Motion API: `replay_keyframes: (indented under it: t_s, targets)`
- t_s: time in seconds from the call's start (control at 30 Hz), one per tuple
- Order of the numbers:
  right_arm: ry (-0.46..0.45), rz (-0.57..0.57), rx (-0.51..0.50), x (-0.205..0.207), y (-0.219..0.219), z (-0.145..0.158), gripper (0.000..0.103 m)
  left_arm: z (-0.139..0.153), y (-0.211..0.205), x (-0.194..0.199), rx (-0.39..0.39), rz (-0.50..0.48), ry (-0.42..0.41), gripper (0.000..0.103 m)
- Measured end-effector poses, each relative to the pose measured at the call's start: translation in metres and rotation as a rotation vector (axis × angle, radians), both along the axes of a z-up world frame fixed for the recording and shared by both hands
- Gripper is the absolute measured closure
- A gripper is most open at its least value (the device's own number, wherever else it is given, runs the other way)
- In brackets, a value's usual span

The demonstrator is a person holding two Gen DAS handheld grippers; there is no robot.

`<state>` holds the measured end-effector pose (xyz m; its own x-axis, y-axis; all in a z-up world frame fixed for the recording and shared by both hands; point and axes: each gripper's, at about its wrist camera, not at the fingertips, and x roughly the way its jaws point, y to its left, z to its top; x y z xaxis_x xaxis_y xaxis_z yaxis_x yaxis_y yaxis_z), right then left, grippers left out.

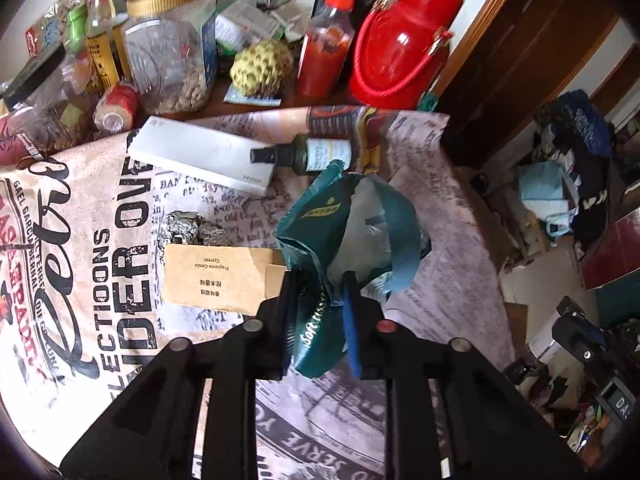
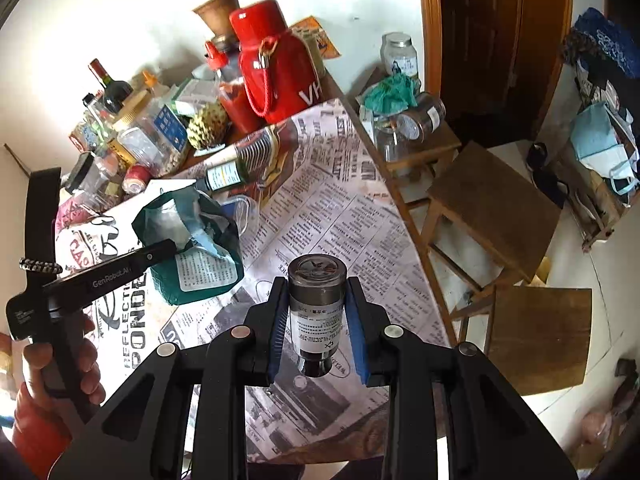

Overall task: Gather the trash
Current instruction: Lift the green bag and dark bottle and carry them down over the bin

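My left gripper point(image 1: 320, 312) is shut on a crumpled teal plastic pack point(image 1: 352, 220) with a torn-open top, pinched by its lower end over the newspaper-print tablecloth point(image 1: 100, 240). The right wrist view shows the same pack point(image 2: 200, 268), with a left-gripper finger point(image 2: 160, 248) across it and a hand point(image 2: 60, 380) on the handle. My right gripper point(image 2: 316, 284) is shut on a small grey bottle point(image 2: 318, 312) with a white label, held above the cloth. A brown cardboard box point(image 1: 216, 276), crumpled foil point(image 1: 192, 228), a white flat box point(image 1: 200, 160) and a dark green spray bottle point(image 1: 308, 154) lie on the cloth.
Along the table's back stand a red flask point(image 1: 400, 48), a red sauce bottle point(image 1: 324, 48), a custard apple point(image 1: 260, 66), a nut jar point(image 1: 168, 60) and other bottles. Right of the table edge point(image 2: 400, 200) are wooden stools point(image 2: 492, 208) with jars point(image 2: 400, 128) and floor clutter.
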<state>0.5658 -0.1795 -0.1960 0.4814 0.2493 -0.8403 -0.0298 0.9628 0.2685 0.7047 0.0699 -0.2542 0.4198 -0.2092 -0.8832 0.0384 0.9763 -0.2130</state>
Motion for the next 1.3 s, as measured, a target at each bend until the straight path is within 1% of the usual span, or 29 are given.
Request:
replay_keyframes:
  t_s: [0.13, 0.33, 0.43, 0.57, 0.63, 0.8, 0.97, 1.07, 1.17, 1.3]
  targets:
    - [-0.04, 0.039, -0.002, -0.007, -0.005, 0.012, 0.077, 0.024, -0.002, -0.018, -0.016, 0.019, -0.06, 0.086]
    - [-0.113, 0.119, 0.011, -0.019, -0.009, 0.037, 0.077, 0.067, -0.003, -0.056, -0.016, 0.099, -0.156, 0.086]
    - [-0.152, 0.171, 0.025, -0.027, -0.013, 0.051, 0.077, 0.09, -0.004, -0.084, 0.005, 0.152, -0.218, 0.086]
    - [-0.207, 0.245, 0.035, -0.04, -0.014, 0.069, 0.077, 0.113, -0.004, -0.122, 0.008, 0.233, -0.286, 0.086]
    - [-0.231, 0.281, 0.041, -0.048, -0.013, 0.077, 0.077, 0.124, -0.004, -0.145, 0.004, 0.278, -0.312, 0.086]
    - [-0.29, 0.339, 0.065, -0.07, -0.01, 0.096, 0.077, 0.143, -0.002, -0.19, 0.007, 0.34, -0.353, 0.086]
    - [-0.334, 0.348, 0.102, -0.096, -0.008, 0.109, 0.077, 0.157, 0.003, -0.229, 0.041, 0.356, -0.391, 0.086]
    - [-0.354, 0.338, 0.102, -0.119, -0.002, 0.115, 0.077, 0.164, 0.007, -0.252, 0.035, 0.348, -0.415, 0.087]
    - [-0.381, 0.322, 0.094, -0.146, 0.004, 0.122, 0.077, 0.171, 0.01, -0.275, 0.022, 0.33, -0.452, 0.087]
    - [-0.42, 0.279, 0.084, -0.189, 0.013, 0.131, 0.077, 0.181, 0.014, -0.307, 0.014, 0.272, -0.489, 0.088]
